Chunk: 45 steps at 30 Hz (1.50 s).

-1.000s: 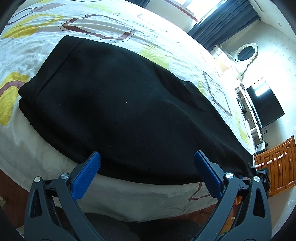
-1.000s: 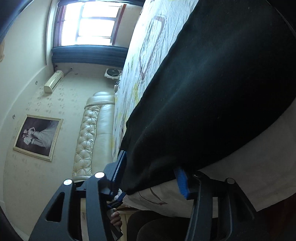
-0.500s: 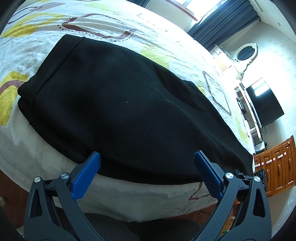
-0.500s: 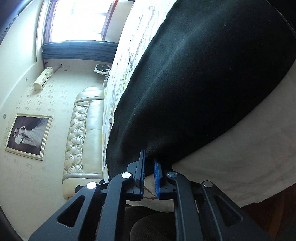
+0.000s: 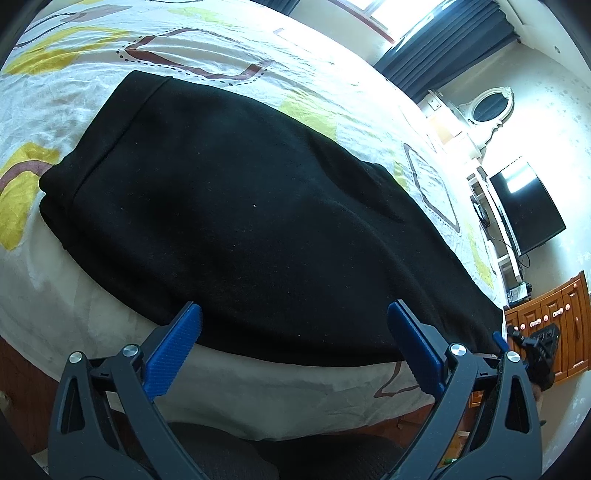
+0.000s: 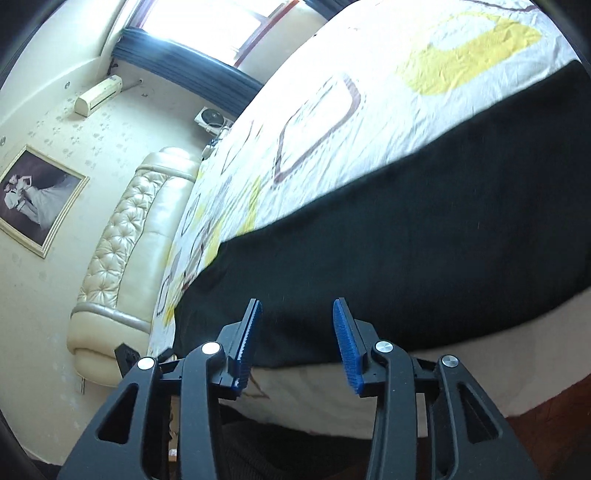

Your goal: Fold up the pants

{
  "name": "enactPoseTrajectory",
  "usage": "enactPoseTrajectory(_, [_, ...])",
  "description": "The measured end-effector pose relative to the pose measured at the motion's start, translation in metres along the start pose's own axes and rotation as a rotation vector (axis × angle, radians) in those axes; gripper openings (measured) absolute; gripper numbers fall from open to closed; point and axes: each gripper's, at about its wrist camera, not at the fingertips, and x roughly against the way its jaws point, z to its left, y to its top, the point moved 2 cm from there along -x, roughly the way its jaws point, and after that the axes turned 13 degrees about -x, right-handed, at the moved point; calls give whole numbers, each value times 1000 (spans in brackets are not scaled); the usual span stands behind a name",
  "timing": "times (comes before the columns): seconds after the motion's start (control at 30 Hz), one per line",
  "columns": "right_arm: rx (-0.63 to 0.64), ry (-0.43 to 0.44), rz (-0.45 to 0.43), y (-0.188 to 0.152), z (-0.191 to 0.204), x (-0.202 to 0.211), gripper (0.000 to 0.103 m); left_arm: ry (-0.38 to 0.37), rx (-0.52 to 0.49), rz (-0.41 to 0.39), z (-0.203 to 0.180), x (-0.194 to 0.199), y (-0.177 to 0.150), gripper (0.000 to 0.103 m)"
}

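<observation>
Bed (image 5: 229,44): fills most of both views; white sheet with yellow patches and brown outlined shapes, wrinkled, hanging over the near edge.
Pants (image 5: 258,221): black, laid flat across the bed along its near edge, folded lengthwise; seamed band end at the far left of the left view, other end tapering off to the right. Near edge of the fabric runs just above both sets of tips. Also in the right view (image 6: 424,240), as a dark band across the sheet.
Headboard (image 6: 122,240): cream, tufted, at the left of the right view.
Window (image 6: 207,22): bright, dark curtains below it.
TV (image 5: 524,210): dark screen on the wall, right side of the left view; wooden cabinet (image 5: 546,321) below it.
Picture (image 6: 33,206): framed, on the wall beside the headboard.
Left gripper (image 5: 291,347): jaws wide apart, nothing between the blue pads (image 5: 173,350); tips sit over the near hem of the pants, contact not clear.
Right gripper (image 6: 295,347): jaws partly apart, have just been opening; no cloth between the pads (image 6: 345,347), pants edge lies just beyond them. Also visible as a small dark shape at the right edge of the left view (image 5: 532,347), at the pants' right end.
</observation>
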Motion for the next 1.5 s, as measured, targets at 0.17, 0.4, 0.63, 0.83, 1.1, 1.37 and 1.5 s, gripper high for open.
enactPoseTrajectory(0.17, [-77,31,73,48,2,-52,41,15,1,4,-1,-3,0,100])
enactPoseTrajectory(0.4, [-48,-101,20,79,-4,-94,41,19,-12,20,-2,-5,2,100])
enactPoseTrajectory(0.63, [-67,-44,-164,97,-35,33,69,-2,4,-13,0,6,4,100])
enactPoseTrajectory(0.83, [-234,-204,-500,134,-135,199,70,23,28,-23,11,12,10,100])
enactPoseTrajectory(1.1, [-319,-58,-209,148,-186,149,74,66,81,-27,25,19,13,100])
enactPoseTrajectory(1.37, [-286,-84,-123,166,-168,126,88,100,97,-17,36,23,16,100])
enactPoseTrajectory(1.5, [-284,-97,-176,177,-168,131,88,111,101,-10,43,22,14,100])
